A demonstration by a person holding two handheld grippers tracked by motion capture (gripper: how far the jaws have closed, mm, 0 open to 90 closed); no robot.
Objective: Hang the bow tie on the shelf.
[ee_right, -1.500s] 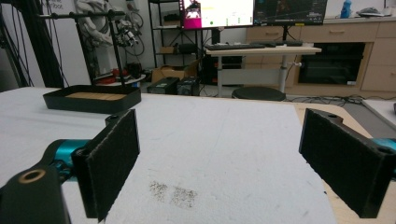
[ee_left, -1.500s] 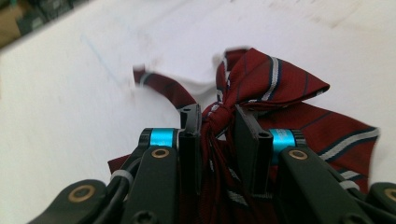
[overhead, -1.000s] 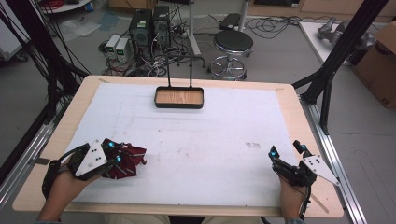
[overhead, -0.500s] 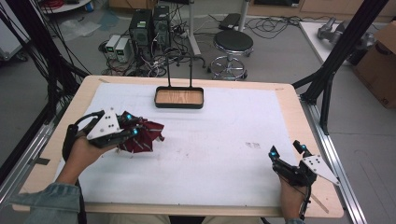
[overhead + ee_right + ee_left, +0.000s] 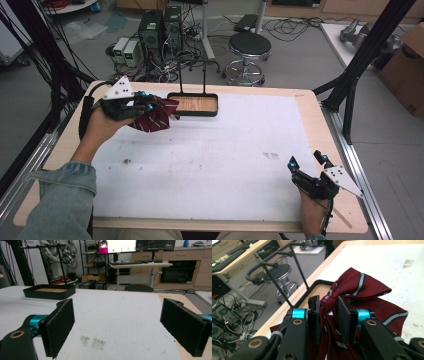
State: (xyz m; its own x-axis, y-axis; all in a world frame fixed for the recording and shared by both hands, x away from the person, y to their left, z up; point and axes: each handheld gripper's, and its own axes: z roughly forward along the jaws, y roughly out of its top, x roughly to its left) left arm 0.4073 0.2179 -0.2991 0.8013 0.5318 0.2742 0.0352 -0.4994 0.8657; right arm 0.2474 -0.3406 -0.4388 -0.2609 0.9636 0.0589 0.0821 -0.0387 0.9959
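Note:
A dark red bow tie [image 5: 156, 115] with grey and navy stripes hangs in my left gripper [image 5: 148, 102], which is shut on its knot. In the left gripper view the knot of the bow tie [image 5: 364, 287] is pinched between the two black jaws of the left gripper [image 5: 329, 312]. The tie is held above the table's far left, just left of a black stand base with a wooden inlay [image 5: 193, 104]; its two thin black posts [image 5: 204, 75] rise behind. My right gripper [image 5: 306, 161] rests open near the front right corner, nothing between its pads [image 5: 61, 325].
The white mat [image 5: 220, 150] covers most of the wooden table [image 5: 315, 105]. The stand's black tray [image 5: 50, 291] lies far left in the right gripper view. Beyond the far edge stand a stool [image 5: 249, 47], computers [image 5: 160, 25] and cables on the floor.
My left gripper has carried the bow tie from the front left of the table up and away to beside the stand's base. The right gripper has stayed put.

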